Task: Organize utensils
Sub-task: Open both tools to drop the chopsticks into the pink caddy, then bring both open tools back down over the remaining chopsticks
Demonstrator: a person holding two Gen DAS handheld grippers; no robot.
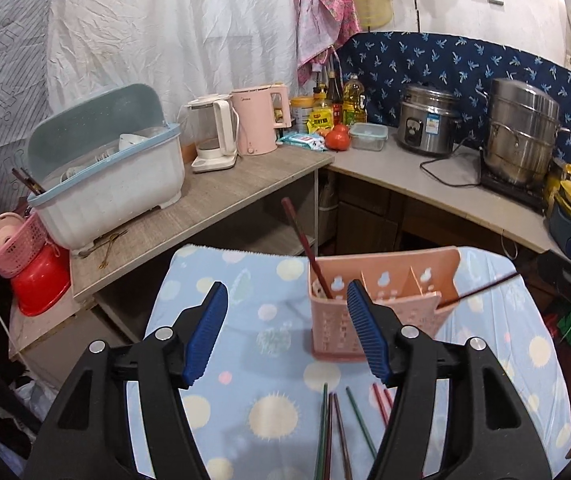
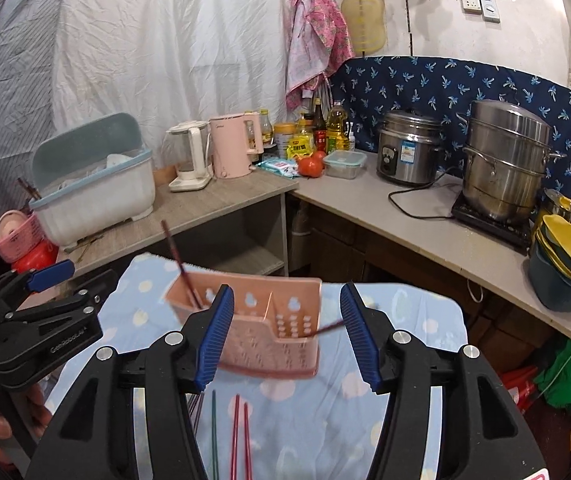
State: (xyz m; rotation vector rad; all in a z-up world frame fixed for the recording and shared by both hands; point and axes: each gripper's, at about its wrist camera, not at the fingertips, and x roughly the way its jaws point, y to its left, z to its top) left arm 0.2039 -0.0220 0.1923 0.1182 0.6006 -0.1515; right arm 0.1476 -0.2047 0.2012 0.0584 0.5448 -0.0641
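A pink utensil holder [image 1: 381,300] [image 2: 261,328] with compartments stands on the blue dotted cloth [image 1: 245,300] [image 2: 405,312]. One dark red chopstick [image 1: 305,244] [image 2: 179,264] stands in its left compartment. Another dark chopstick [image 1: 481,290] [image 2: 327,327] leans out over its right end. Several loose green and red chopsticks [image 1: 337,428] [image 2: 233,432] lie on the cloth in front of it. My left gripper [image 1: 287,332] is open and empty, just before the holder. My right gripper [image 2: 285,336] is open and empty, with the holder between its fingers in view.
A dish drainer box [image 1: 105,172], two kettles [image 1: 241,128], bottles, a rice cooker [image 1: 425,120] and a steel steamer pot [image 1: 521,132] stand on the L-shaped counter behind. Stacked bowls [image 2: 569,264] sit at the right. Pink basket [image 1: 17,244] at left.
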